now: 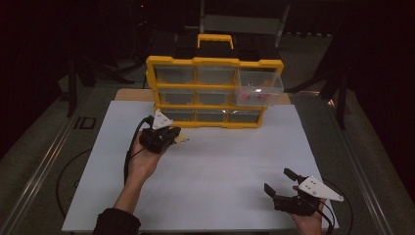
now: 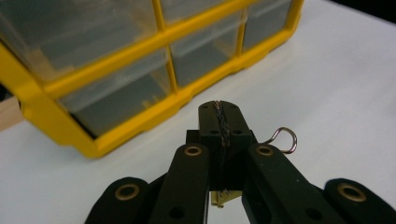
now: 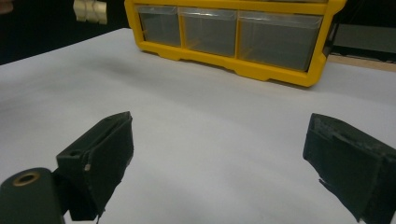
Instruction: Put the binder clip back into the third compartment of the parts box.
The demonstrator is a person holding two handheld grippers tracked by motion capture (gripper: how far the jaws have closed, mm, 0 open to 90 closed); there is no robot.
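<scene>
A yellow organizer (image 1: pixel 213 92) of clear drawers stands at the far side of a white board (image 1: pixel 205 186); its top-right drawer (image 1: pixel 258 87) is pulled out, holding pink items (image 1: pixel 250 96).

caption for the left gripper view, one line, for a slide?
Left gripper shut on a small wire clip, just in front of the yellow drawer organizer on the white table.

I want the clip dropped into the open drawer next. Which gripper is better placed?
Left. The left gripper is shut on the clip close to the organizer. The right gripper is open, far back from the open drawer.
</scene>
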